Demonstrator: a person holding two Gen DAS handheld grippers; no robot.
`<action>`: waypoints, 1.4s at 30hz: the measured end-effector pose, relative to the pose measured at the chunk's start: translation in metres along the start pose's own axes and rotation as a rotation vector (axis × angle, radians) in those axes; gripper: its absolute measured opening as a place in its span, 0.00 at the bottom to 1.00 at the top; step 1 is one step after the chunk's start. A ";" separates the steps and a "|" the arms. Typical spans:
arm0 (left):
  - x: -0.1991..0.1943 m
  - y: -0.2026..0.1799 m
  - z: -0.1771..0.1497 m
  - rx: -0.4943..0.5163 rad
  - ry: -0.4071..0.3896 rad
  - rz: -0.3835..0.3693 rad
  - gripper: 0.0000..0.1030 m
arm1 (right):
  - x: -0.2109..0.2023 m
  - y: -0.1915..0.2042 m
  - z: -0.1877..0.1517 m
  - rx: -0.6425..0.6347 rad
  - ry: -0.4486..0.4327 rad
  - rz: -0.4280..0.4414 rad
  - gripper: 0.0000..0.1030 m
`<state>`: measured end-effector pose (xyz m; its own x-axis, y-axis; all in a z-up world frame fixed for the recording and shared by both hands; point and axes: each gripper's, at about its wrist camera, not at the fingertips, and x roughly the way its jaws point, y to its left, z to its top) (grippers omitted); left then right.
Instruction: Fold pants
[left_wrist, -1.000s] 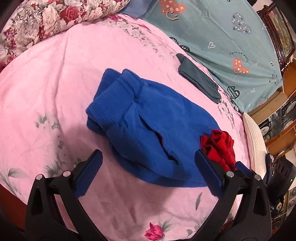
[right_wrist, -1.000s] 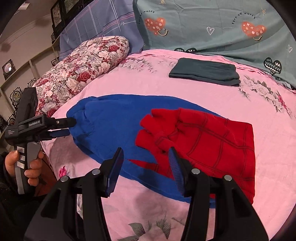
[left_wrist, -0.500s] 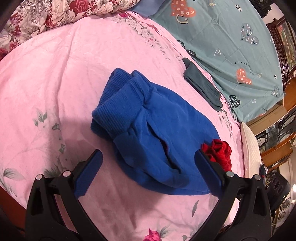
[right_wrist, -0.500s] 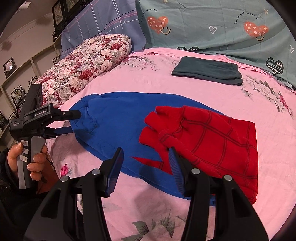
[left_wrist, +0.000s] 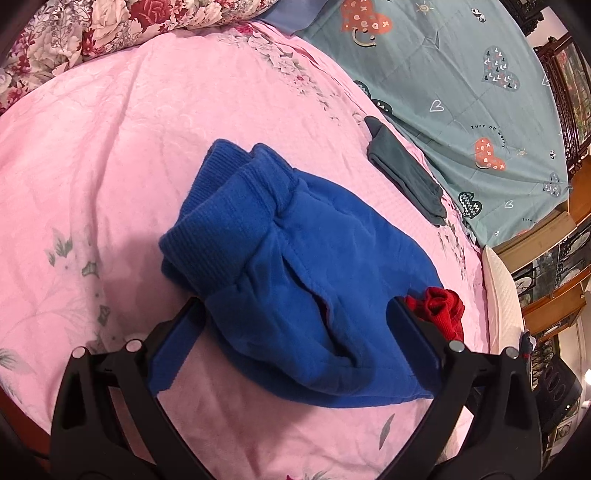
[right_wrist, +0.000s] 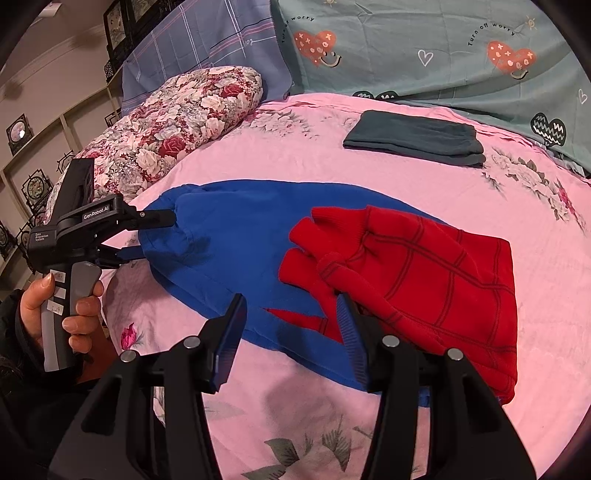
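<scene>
Blue pants (left_wrist: 295, 258) lie folded on the pink bedspread (left_wrist: 147, 129), ribbed cuffs toward the upper left in the left wrist view. My left gripper (left_wrist: 295, 332) is wide open and straddles their near end without pressing. The right wrist view shows that same left gripper (right_wrist: 147, 236) at the left end of the blue pants (right_wrist: 229, 229), with a hand (right_wrist: 62, 295) on its handle. A red garment (right_wrist: 424, 266) with dark grid lines lies on the pants' right part. My right gripper (right_wrist: 291, 332) hovers half open over the near edge where blue meets red, and nothing is pinched.
A folded dark grey-green garment (right_wrist: 413, 136) lies farther back on the bed. A floral pillow (right_wrist: 177, 122) sits at the left, and a teal sheet (right_wrist: 424, 48) with hearts covers the head end. Wooden furniture (left_wrist: 554, 288) stands beyond the bed's right edge.
The left gripper has come forward, so the pants' near end now sits between its open fingers; the view has also rolled slightly. The right gripper has held still.
</scene>
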<state>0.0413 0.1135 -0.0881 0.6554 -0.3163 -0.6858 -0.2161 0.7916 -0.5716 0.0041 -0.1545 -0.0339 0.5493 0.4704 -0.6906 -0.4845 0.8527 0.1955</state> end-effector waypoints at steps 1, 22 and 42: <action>0.001 0.000 0.000 0.000 0.000 0.000 0.90 | 0.000 -0.001 0.000 0.001 0.000 0.000 0.51; -0.026 -0.102 0.000 0.286 -0.104 -0.029 0.13 | -0.035 -0.033 0.003 0.084 -0.121 0.006 0.51; 0.022 -0.271 -0.122 0.835 0.255 -0.346 0.73 | -0.118 -0.164 -0.036 0.415 -0.235 -0.102 0.63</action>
<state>0.0256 -0.1716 -0.0030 0.3866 -0.6308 -0.6728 0.6147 0.7201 -0.3218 -0.0053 -0.3583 -0.0094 0.7420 0.3774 -0.5541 -0.1340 0.8933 0.4290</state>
